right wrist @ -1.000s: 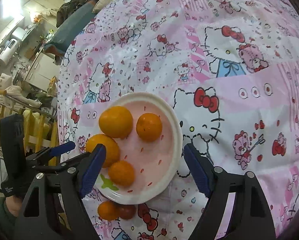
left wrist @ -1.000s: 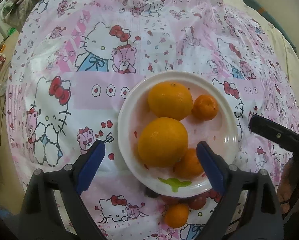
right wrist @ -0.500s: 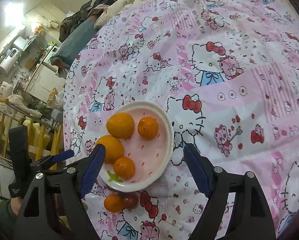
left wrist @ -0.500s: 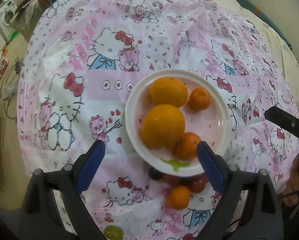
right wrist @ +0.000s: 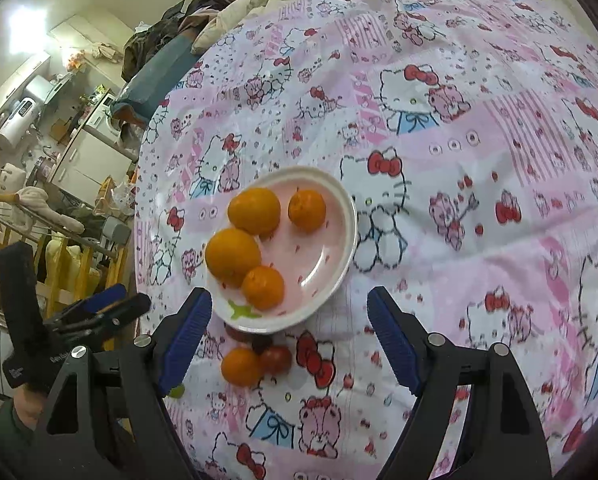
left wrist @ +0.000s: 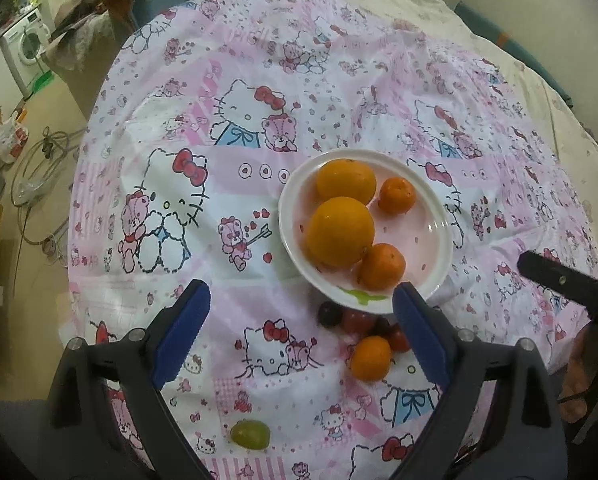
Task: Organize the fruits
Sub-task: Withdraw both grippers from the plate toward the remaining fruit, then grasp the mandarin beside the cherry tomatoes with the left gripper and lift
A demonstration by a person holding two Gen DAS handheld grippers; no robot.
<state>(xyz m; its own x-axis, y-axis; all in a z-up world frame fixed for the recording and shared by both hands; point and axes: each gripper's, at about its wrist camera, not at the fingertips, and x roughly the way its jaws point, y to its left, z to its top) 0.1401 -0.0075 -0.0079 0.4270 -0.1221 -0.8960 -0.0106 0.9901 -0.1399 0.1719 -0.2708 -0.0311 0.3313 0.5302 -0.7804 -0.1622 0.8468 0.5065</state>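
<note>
A white plate [left wrist: 431, 236] [right wrist: 331, 280] on the round table holds two large oranges [left wrist: 339, 230] [right wrist: 232, 257] and two small mandarins [left wrist: 381, 266] [right wrist: 263, 287]. In front of the plate lie a loose mandarin [left wrist: 370, 358] [right wrist: 240, 366], small red tomatoes [left wrist: 356, 320] [right wrist: 276, 359] and a dark grape [left wrist: 329, 314]. A green grape [left wrist: 249, 434] lies near the table's front edge. My left gripper [left wrist: 301, 334] is open and empty above the cloth, short of the plate. My right gripper [right wrist: 289, 340] is open and empty above the loose fruit.
A pink Hello Kitty cloth [left wrist: 227, 132] [right wrist: 479, 184] covers the table. The table edge drops to the floor at the left, with cables and a washing machine [left wrist: 23, 56]. The right gripper's finger shows at the right of the left wrist view [left wrist: 559, 280].
Both grippers have drawn back and up from the plate. The plate looks smaller, and the loose fruit and green grape have come into view. Both stay open.
</note>
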